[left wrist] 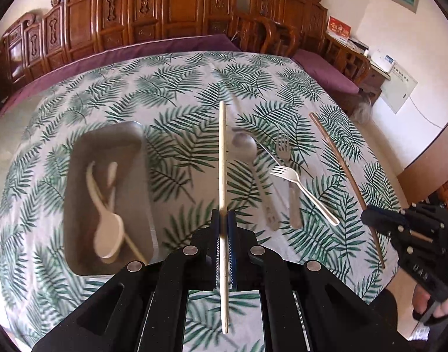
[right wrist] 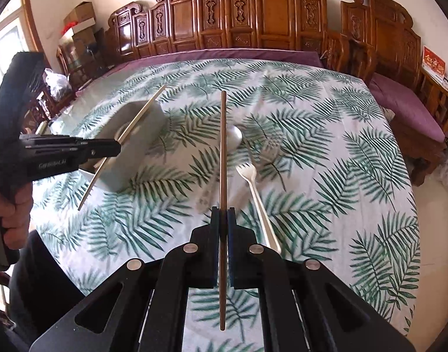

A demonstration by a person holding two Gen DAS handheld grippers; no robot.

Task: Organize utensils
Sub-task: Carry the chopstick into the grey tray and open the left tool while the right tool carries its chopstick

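Both jaws are clamped on chopsticks: left gripper (left wrist: pixel 224 228) on the pale chopstick (left wrist: pixel 223 158), right gripper (right wrist: pixel 223 226) on the brown chopstick (right wrist: pixel 223 152), each running lengthwise through. The tray (left wrist: pixel 77 158) sits ahead-left of the left jaws, so that hand's nearer.

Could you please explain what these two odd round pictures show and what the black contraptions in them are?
No robot here: a person holds a black two-finger tool in each hand, each with a wide-angle camera looking along its fingers. One picture is from the left gripper, the other from the right gripper. The left is shut on a pale chopstick, the right on a brown chopstick. Below is a table with a leaf-print cloth. On it sit a grey tray holding a white spoon, and beside it a metal spoon, a metal fork and a white fork.
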